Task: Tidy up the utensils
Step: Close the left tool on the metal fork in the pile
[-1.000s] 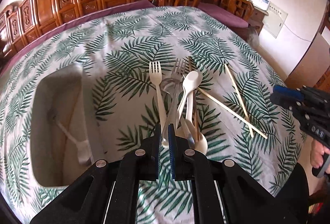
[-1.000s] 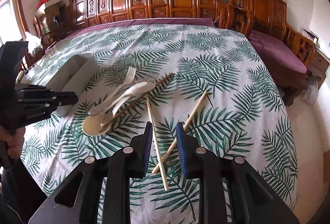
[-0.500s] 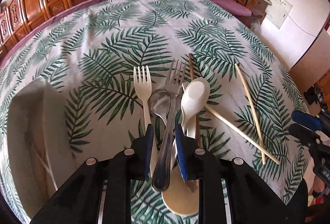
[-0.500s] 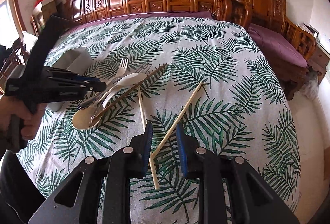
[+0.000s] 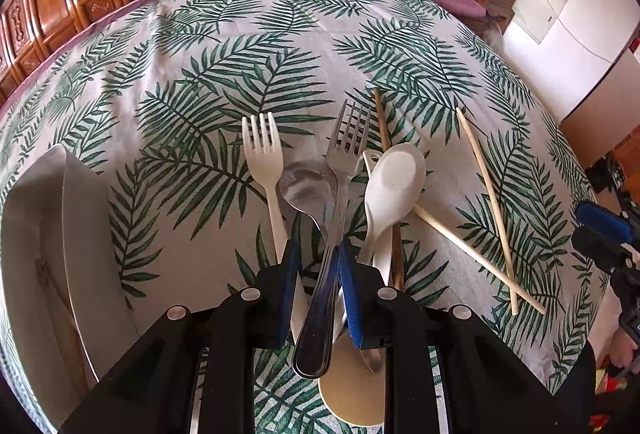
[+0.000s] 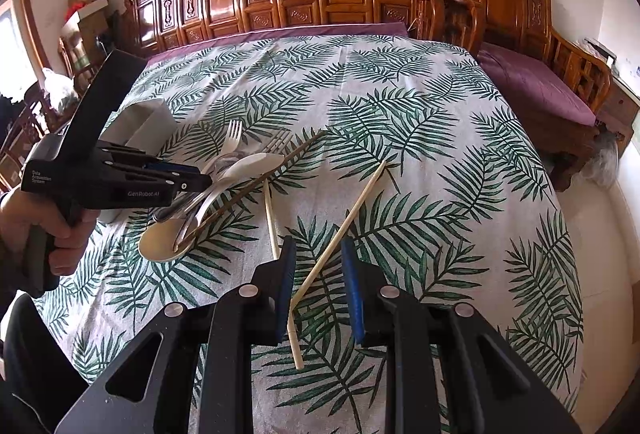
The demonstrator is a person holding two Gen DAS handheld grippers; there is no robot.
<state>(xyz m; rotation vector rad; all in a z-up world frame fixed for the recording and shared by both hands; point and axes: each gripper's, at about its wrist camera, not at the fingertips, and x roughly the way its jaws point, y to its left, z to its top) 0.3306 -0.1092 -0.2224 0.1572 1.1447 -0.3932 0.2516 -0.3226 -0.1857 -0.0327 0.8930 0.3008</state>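
A pile of utensils lies on the leaf-print cloth: a white plastic fork [image 5: 262, 150], a metal spoon [image 5: 304, 190], a metal fork [image 5: 346, 138], a white spoon [image 5: 396, 178] and a dark chopstick [image 5: 382, 122], their handles over a small tan dish [image 5: 352, 390]. My left gripper [image 5: 316, 254] stands open with the metal fork's handle between its blue pads, not squeezed. Two pale chopsticks [image 5: 484, 194] lie crossed to the right. My right gripper [image 6: 316, 254] hovers open over one pale chopstick [image 6: 348, 218]. The other pale chopstick [image 6: 271, 218] lies just left of it.
A white organizer tray [image 5: 36, 234] sits at the left of the pile, seen also as the grey-white tray [image 6: 140, 122] behind the left gripper [image 6: 200, 180]. A person's hand [image 6: 24, 226] holds that gripper. Carved wooden benches ring the table's far side.
My left gripper moved forward and down over the pile, and its jaws went from shut to open around the metal fork's handle. The right gripper stayed put.
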